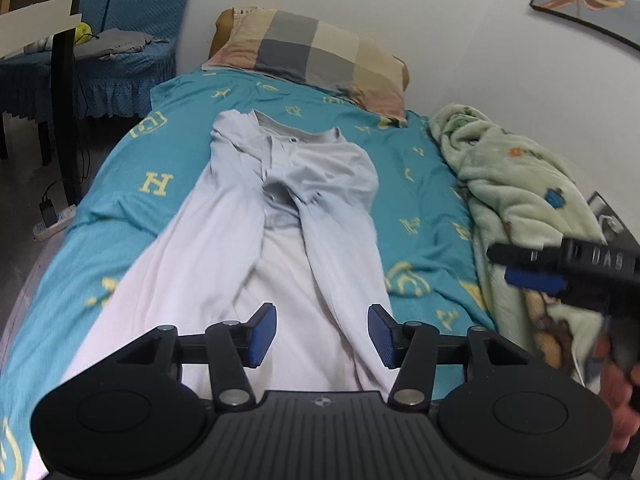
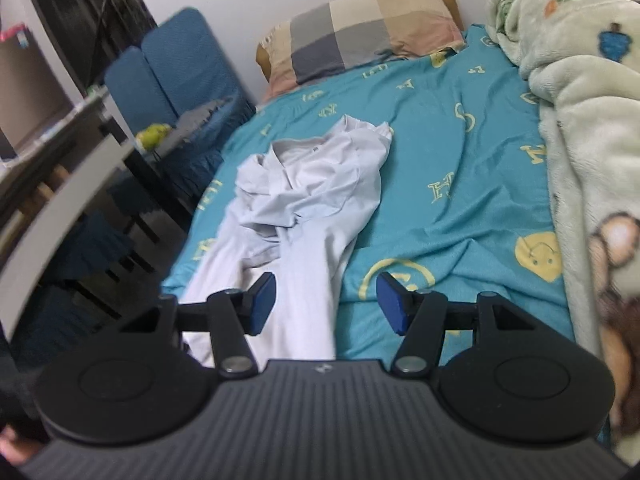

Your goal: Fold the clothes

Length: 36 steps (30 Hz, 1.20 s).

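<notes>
Bedroom: bed [image 1: 120, 168] under teal sheet with yellow letters, white wall behind. From my left: blue-covered chair [image 1: 120, 60] beside bed, checked pillow [image 1: 312, 52] at head. Pale grey shirt [image 1: 280, 200] lies mid-bed, collar toward pillow, sleeves folded in over front, hem toward me. My left gripper [image 1: 322, 336] hovers over hem, jaws spread, nothing between pads. Right of shirt, bare sheet, then green fleece blanket [image 1: 520, 184] bunched along wall. My right gripper [image 2: 326, 304] spread too, empty, over shirt's right edge.
</notes>
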Available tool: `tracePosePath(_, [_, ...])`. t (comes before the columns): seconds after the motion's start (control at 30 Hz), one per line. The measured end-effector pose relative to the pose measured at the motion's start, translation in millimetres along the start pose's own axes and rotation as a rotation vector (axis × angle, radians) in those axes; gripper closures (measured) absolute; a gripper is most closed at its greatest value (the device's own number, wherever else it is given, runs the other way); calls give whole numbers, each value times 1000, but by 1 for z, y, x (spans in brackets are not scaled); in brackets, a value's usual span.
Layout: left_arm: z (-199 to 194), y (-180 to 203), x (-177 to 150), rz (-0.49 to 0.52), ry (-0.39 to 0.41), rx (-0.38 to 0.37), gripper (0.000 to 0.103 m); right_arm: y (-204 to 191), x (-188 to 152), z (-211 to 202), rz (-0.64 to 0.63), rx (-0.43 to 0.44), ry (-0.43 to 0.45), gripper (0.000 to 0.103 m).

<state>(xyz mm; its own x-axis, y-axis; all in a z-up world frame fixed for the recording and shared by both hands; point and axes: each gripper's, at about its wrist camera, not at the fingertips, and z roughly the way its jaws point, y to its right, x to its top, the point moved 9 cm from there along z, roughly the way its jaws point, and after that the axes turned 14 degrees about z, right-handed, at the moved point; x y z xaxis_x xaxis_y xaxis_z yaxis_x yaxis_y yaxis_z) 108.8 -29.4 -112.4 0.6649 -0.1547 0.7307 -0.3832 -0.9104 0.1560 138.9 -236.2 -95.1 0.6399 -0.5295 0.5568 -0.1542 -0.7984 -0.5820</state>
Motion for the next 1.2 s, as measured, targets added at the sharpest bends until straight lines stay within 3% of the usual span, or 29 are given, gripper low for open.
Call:
tracePosePath(0.17, [-19, 29, -42, -11, -40, -102, 50, 3, 4, -45, 39, 41, 99, 44])
tracePosePath(0.4, [-1, 82, -72, -54, -144, -265, 51, 37, 4, -50, 169, 6, 100, 44])
tracePosePath(0.57, [25, 102, -92, -109, -276, -217, 41, 41, 2, -45, 178, 13, 89, 44])
tracePosePath(0.67, [38, 104, -101, -179, -314, -222, 41, 43, 1, -41, 184, 15, 75, 44])
tracePosePath(0.77, [44, 110, -100, -183, -306, -228, 48, 45, -1, -37, 192, 17, 58, 44])
tracePosePath(0.8, [46, 112, -100, -176, -312, -232, 59, 46, -2, -35, 198, 17, 51, 44])
tracePosePath(0.83, [48, 114, -100, -170, -318, -235, 78, 47, -3, -33, 203, 17, 45, 44])
tracePosePath(0.9, [50, 116, -101, -151, -333, -240, 100, 49, -5, -30, 212, 17, 31, 44])
tracePosePath(1.1, [13, 100, -76, -142, -303, -332, 101, 50, -9, -26, 230, 25, 1, 44])
tracePosePath(1.2, [-15, 74, -64, -126, -317, -326, 101, 46, -13, -22, 222, 32, -25, 44])
